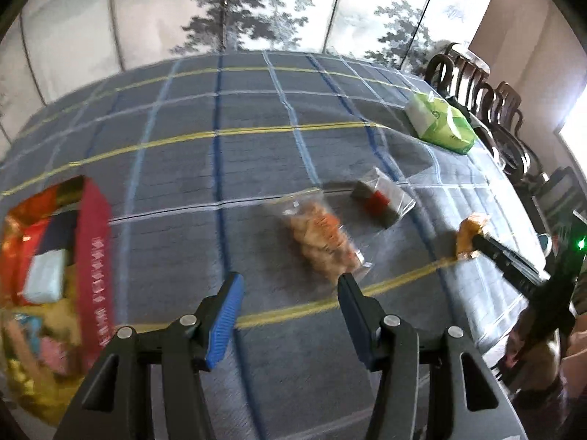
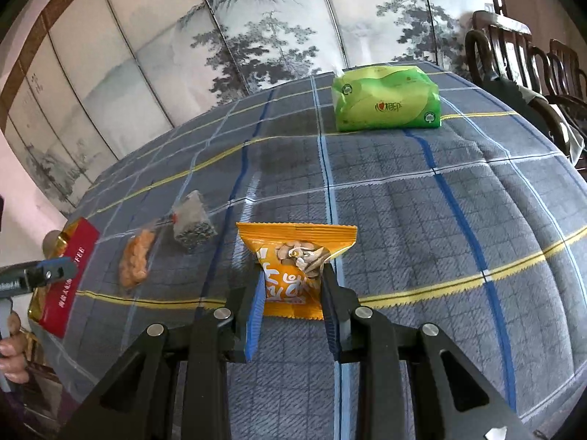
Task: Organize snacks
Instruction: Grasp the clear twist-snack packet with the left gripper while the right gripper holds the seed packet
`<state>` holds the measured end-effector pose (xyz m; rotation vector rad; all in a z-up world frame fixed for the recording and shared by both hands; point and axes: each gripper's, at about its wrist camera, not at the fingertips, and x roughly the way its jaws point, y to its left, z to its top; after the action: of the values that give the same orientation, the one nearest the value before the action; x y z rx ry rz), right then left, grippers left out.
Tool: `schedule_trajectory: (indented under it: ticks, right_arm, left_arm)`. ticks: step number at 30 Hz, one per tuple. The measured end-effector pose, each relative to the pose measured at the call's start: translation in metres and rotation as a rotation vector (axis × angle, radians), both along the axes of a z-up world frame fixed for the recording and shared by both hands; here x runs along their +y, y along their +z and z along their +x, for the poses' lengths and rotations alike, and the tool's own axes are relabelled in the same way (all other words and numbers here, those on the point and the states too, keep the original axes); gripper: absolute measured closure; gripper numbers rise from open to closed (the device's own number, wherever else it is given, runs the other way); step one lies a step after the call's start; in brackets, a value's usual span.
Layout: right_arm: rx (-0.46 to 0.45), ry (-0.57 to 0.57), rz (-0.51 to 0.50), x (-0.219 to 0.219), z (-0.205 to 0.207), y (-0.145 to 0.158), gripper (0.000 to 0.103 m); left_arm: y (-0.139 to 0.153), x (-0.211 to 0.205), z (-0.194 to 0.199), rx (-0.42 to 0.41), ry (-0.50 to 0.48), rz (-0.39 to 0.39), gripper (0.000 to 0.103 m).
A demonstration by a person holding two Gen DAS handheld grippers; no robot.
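My right gripper is shut on an orange snack packet and holds it above the plaid tablecloth; the packet also shows in the left wrist view. My left gripper is open and empty, just short of a clear bag of orange crackers, which shows in the right wrist view too. A clear bag with a grey and red block lies beyond it and shows in the right wrist view. A red box with several snacks stands at the left, also in the right wrist view.
A green tissue pack lies at the far side of the table, also seen in the left wrist view. Dark wooden chairs line the right edge. A painted folding screen stands behind the table.
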<state>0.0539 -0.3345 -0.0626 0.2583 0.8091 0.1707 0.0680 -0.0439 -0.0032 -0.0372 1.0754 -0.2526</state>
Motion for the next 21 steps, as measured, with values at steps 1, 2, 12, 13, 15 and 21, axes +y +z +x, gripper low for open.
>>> schedule_trajectory:
  ticks: [1, 2, 12, 13, 15, 21]
  right_arm:
    - [0.002, 0.000, 0.005, 0.000, 0.003, -0.001, 0.077]
    - [0.001, 0.002, 0.007, 0.000, 0.004, -0.002, 0.077]
    - [-0.002, 0.027, 0.008, 0.004, 0.018, -0.004, 0.077]
    - [-0.002, 0.027, 0.009, 0.003, 0.018, -0.005, 0.077]
    - [-0.002, 0.029, 0.015, 0.003, 0.020, -0.006, 0.077]
    - [-0.007, 0.030, 0.016, 0.005, 0.021, -0.007, 0.076]
  left_arm:
    - [-0.005, -0.004, 0.008, 0.024, -0.002, -0.010, 0.048]
    - [-0.006, -0.007, 0.013, 0.029, -0.005, -0.020, 0.048]
    - [-0.035, -0.040, 0.050, 0.095, 0.013, 0.042, 0.048]
    - [-0.036, -0.042, 0.051, 0.090, 0.011, 0.045, 0.048]
    - [-0.038, -0.046, 0.053, 0.080, 0.010, 0.067, 0.048]
    - [-0.046, -0.050, 0.057, 0.085, 0.026, 0.084, 0.046]
